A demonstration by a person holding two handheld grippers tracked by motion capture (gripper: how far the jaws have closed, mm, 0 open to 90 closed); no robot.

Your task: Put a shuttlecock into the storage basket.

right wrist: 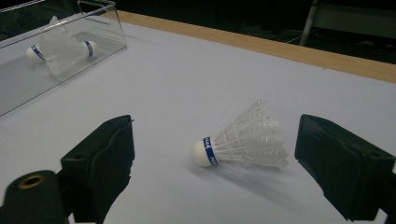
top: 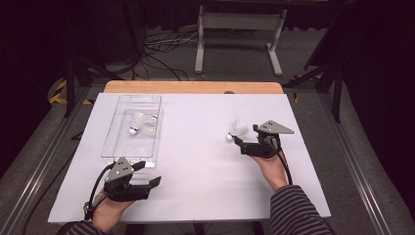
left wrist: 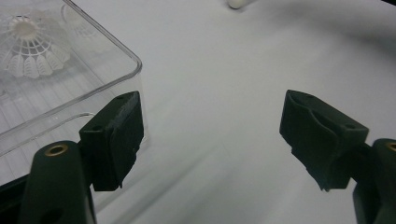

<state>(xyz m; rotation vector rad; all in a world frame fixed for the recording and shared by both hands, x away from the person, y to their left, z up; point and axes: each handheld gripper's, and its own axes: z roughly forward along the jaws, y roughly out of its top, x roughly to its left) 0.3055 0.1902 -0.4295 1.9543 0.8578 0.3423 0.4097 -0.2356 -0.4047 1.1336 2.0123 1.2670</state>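
A loose white shuttlecock (top: 238, 129) lies on its side on the white sheet at the right, its cork with a blue band (right wrist: 204, 152) pointing left. My right gripper (top: 246, 135) is open and sits just behind it, with a jaw on either side and neither touching it (right wrist: 217, 140). A clear plastic tray (top: 110, 154) at the left holds two more shuttlecocks (top: 142, 125). My left gripper (top: 148, 173) stands open and empty at the tray's near right corner (left wrist: 135, 60), its left jaw close beside the tray wall.
The white sheet (top: 195, 161) covers most of a wooden table whose bare far edge (top: 195, 87) shows. Beyond it are dark floor, cables and a metal stand (top: 240, 29). The person's striped sleeve (top: 293, 210) comes in at the bottom right.
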